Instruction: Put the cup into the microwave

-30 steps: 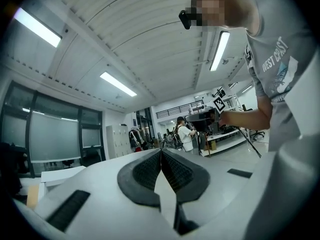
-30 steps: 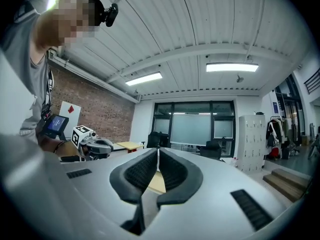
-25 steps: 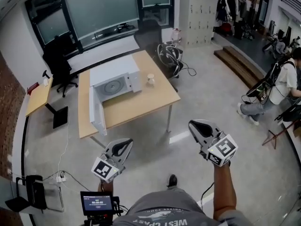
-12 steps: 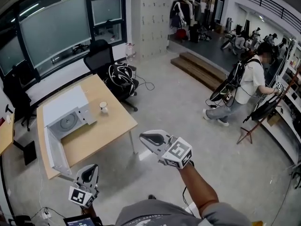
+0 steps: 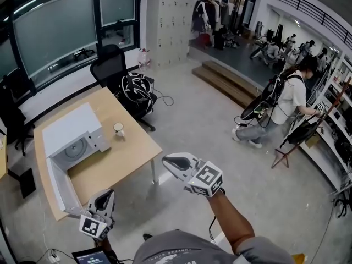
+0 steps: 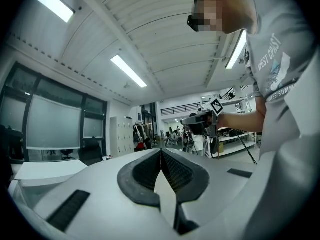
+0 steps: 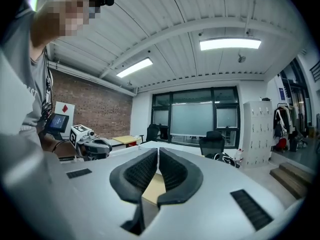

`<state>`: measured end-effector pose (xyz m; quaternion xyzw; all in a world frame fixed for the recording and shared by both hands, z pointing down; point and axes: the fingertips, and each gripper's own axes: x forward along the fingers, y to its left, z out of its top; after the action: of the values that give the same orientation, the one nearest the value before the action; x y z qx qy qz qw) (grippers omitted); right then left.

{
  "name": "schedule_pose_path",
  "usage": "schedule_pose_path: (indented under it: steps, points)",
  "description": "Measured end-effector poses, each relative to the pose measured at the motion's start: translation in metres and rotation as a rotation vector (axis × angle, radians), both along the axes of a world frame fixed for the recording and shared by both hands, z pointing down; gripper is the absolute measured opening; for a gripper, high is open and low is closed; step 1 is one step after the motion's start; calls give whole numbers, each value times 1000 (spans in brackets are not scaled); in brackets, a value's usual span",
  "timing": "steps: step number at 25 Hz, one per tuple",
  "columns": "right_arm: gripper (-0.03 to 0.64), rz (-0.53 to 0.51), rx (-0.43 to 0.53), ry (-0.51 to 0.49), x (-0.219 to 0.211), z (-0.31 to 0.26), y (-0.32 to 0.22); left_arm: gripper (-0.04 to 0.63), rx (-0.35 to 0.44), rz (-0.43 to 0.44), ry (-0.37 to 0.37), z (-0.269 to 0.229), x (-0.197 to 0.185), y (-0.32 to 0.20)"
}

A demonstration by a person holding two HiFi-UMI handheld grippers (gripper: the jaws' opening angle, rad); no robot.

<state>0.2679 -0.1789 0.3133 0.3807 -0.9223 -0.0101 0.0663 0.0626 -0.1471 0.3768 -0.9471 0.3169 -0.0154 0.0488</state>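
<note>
Wooden table [image 5: 122,156], open white microwave [image 5: 68,128] on it, cup [image 5: 118,128] alongside

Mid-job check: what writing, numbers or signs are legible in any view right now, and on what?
"WEST COAST": on the person's grey T-shirt, left gripper view.
"SUMM": lower on that print, rest cut off.
White sign with a red diamond, right gripper view: no words legible.
Small screen beside it: too blurred to read.
Microwave panel: too small to read.
Marker cubes: square patterns only, no letters.
</note>
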Motion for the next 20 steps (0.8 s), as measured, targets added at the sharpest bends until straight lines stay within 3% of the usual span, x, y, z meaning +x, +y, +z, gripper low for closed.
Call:
schedule_pose_path:
  steps: [5, 10, 14, 20]
  points:
    - [20, 21, 18, 26, -29, -27, -26, 21, 40, 54, 73, -43, -14, -14]
    - [20, 61, -4, -5, -74, 16, -87, 21, 2, 55, 1, -2, -68, -47]
    - [20, 44, -51, 22, -105, 47, -128, 21, -24, 19, 40, 7, -99, -57]
    - [20, 33, -122, 38, -130, 98, -196, 21, -73, -43, 23, 25, -127, -66]
